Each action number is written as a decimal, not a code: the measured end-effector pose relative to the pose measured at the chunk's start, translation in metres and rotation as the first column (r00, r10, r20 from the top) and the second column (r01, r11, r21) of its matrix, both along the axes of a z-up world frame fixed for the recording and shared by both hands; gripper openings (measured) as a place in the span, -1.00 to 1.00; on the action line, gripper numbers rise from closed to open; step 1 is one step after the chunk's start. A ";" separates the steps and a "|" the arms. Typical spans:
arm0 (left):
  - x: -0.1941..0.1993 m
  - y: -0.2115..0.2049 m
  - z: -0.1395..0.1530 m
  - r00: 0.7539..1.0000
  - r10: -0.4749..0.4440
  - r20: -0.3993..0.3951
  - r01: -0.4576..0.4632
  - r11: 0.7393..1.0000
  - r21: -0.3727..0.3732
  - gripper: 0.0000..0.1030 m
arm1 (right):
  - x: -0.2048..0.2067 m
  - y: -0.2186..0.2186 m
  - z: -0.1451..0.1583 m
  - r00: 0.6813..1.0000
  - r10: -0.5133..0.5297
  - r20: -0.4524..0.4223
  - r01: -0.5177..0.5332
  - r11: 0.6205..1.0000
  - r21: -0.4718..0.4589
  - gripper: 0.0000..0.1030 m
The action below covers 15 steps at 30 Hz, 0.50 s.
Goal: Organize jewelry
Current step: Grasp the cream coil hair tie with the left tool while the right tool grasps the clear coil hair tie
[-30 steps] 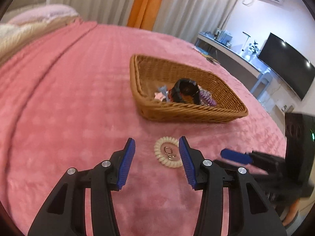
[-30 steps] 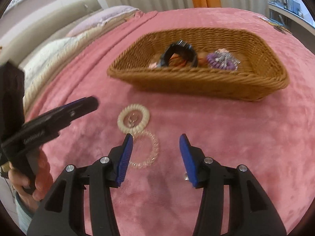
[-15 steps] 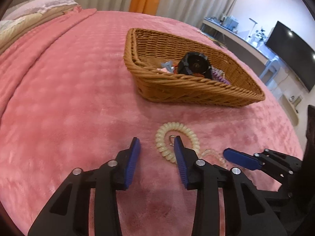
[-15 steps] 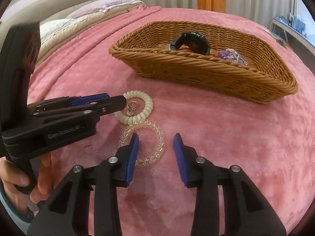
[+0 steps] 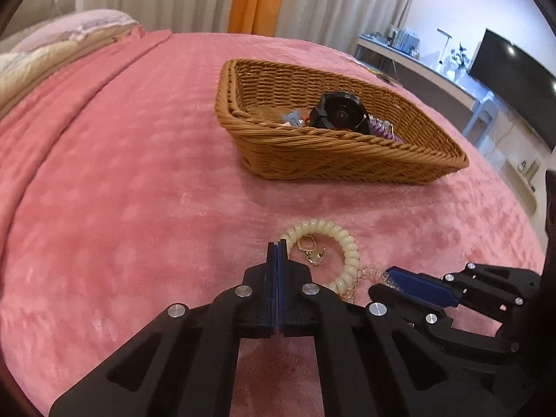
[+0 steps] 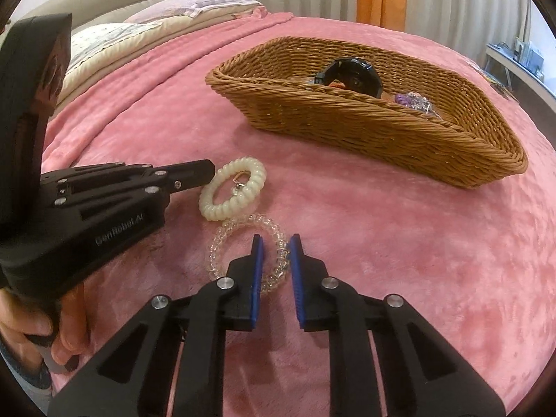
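On the pink blanket lies a cream coil bracelet [image 5: 347,243] [image 6: 250,170] with a small metal clasp [image 5: 314,257] inside its ring. My left gripper [image 5: 277,245] [image 6: 210,170] is shut, pads together, with its tips at the coil's left edge. I cannot tell whether it pinches the coil. A clear coil bracelet [image 6: 222,243] [image 5: 368,274] lies just in front of the cream one. The jaws of my right gripper [image 6: 276,243] [image 5: 389,278] are closing, with the clear coil's right side between the pads and a gap still showing.
A wicker basket [image 5: 347,135] [image 6: 347,93] stands farther back, holding a black round piece [image 5: 338,114] and purple jewellery [image 6: 406,99]. Pillows [image 6: 156,31] lie far left. A desk and dark screen [image 5: 514,73] stand right. A person's hand [image 6: 34,340] grips the left handle.
Both grippers sank toward the bracelets and narrowed their jaws. The left went from wide to fully shut at the cream coil's edge; the right narrowed around the clear coil's side.
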State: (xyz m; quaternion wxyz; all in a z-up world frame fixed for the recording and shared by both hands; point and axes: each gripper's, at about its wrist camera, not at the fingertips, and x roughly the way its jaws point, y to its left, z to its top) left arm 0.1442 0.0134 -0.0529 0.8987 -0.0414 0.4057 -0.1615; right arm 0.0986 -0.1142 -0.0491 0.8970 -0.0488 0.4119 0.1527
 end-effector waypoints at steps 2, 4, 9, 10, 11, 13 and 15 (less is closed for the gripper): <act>0.000 0.004 0.000 1.000 0.002 -0.009 -0.002 1.000 -0.022 -1.00 | 0.000 -0.002 0.000 1.000 0.005 -0.008 -0.005 1.000 0.015 -0.74; -0.001 0.008 -0.002 1.000 -0.011 -0.026 0.010 0.998 -0.056 -1.00 | 0.001 -0.005 0.000 1.000 0.002 -0.022 -0.001 0.999 0.033 -0.74; -0.002 0.014 0.001 0.999 -0.021 -0.033 0.017 0.994 -0.106 -0.46 | -0.011 -0.016 0.003 0.998 -0.052 -0.033 0.053 0.999 0.013 -0.74; -0.002 0.012 0.003 1.000 -0.019 -0.024 0.016 0.995 -0.096 -0.38 | -0.014 -0.017 0.003 0.998 -0.058 -0.029 0.058 0.998 0.002 -0.74; -0.002 0.009 0.005 1.000 -0.021 -0.016 0.020 0.997 -0.080 -0.36 | -0.017 -0.016 0.003 0.998 -0.059 -0.023 0.059 0.998 -0.013 -0.74; 0.001 0.000 0.005 0.999 -0.040 -0.029 0.039 0.999 -0.038 -0.36 | -0.021 -0.013 0.002 0.998 -0.055 -0.011 0.054 0.998 -0.040 -0.74; 0.005 -0.009 -0.002 0.997 -0.044 -0.068 0.045 0.999 0.025 -0.41 | -0.020 -0.009 0.001 0.999 -0.053 -0.012 0.052 0.997 -0.060 -0.74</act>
